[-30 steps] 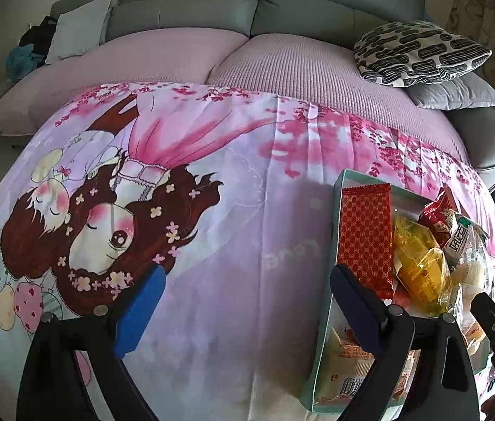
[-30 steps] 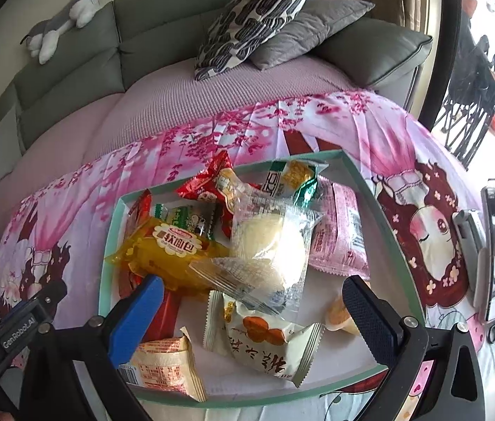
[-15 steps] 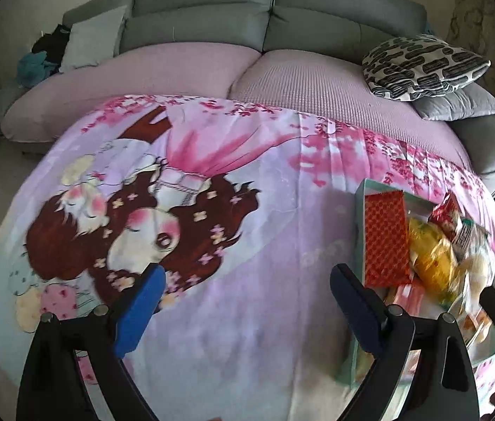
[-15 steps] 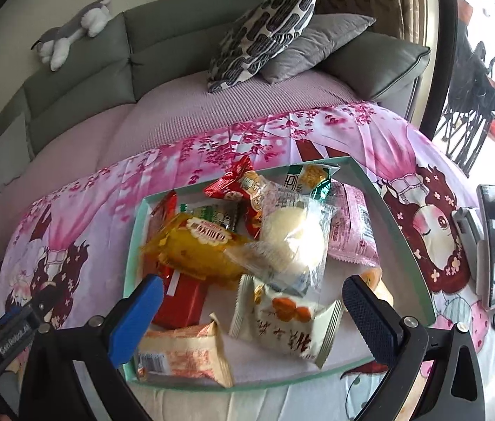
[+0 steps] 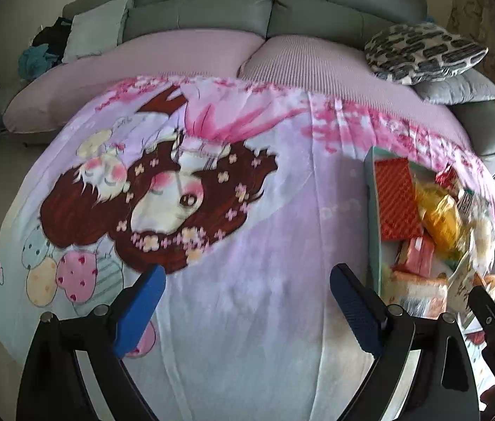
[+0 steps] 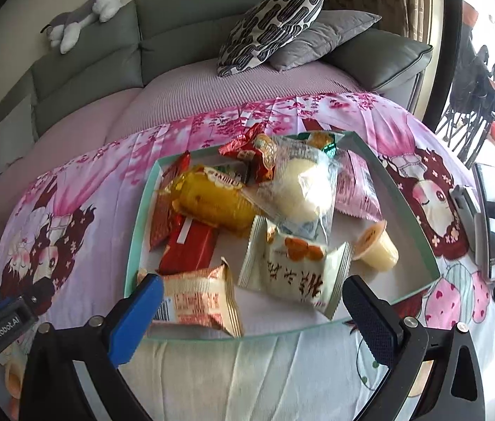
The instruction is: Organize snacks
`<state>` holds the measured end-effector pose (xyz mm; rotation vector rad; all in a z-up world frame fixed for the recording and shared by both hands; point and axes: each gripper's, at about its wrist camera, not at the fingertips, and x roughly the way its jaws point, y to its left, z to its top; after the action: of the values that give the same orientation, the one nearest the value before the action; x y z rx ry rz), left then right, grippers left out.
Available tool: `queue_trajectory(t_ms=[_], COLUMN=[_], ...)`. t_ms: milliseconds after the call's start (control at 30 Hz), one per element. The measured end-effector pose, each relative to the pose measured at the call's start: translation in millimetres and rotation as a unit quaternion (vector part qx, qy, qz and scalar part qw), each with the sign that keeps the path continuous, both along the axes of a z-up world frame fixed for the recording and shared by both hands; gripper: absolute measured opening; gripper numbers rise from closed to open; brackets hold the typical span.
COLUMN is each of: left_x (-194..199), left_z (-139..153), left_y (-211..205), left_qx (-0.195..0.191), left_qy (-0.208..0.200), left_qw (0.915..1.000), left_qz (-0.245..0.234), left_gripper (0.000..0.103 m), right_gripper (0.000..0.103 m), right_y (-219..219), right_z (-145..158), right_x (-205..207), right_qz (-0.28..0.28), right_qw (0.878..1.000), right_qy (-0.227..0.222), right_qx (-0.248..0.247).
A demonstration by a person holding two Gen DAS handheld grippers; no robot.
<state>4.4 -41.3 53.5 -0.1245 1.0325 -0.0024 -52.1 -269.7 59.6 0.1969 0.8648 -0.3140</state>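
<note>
since a second ago the left tool [image 5: 245, 301] has pulled back and swung left, so the tray [image 5: 373, 217] now sits further toward the right edge of its view and more of the printed sheet [image 5: 282, 228] lies bare beneath it. the right tool [image 6: 251, 315] has pulled back as well, and the tray [image 6: 135, 231] now shows whole in its view.

both tools are released, blue pads spread wide with nothing between them. the left one hovers over bare sheet, to the left of the tray. the right one hovers at the tray's near rim, its left pad just above the beige striped packet [image 6: 200, 301] in the near left corner.

the snacks all lie in the shallow mint-green tray on the sheet-covered worktop. a red bar [image 6: 191, 247] lies behind the beige packet, with a red patterned pouch [image 6: 163, 207] along the left wall. a yellow packet [image 6: 212, 200] lies across the middle, partly under a clear bag holding a pale bun [image 6: 303, 189]. a white packet with orange print [image 6: 296, 270] lies near the front, a small jelly cup [image 6: 377, 249] on its side to the right, a pink packet [image 6: 356, 189] behind it, and a red crinkled wrapper [image 6: 251, 151] at the back.

a phone [image 6: 493, 217] lies on the sheet right of the tray. behind stands a grey sofa [image 6: 177, 24] with a black-and-white patterned cushion [image 6: 272, 24] and a plush toy [image 6: 82, 14] on its back.
</note>
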Motion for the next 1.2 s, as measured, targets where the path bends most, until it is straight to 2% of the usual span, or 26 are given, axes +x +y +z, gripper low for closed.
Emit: queue_trajectory(t_ms=[200, 1200], left_x=[-10, -47], left_z=[-12, -14], left_y=[4, 9], left_qx=[0.005, 0.012], left_qy=[0.023, 0.018], left_qw=[0.9997, 0.9997], left_qz=[0.0, -0.016], left_gripper=[0.095, 0.095], right_gripper=[0.103, 0.103], right_y=[3, 14], right_z=[-8, -11], right_x=[-7, -40], right_qz=[0.001, 0.006], right_qw=[1.0, 1.0], right_qy=[0.014, 0.013], right_qx=[0.002, 0.002])
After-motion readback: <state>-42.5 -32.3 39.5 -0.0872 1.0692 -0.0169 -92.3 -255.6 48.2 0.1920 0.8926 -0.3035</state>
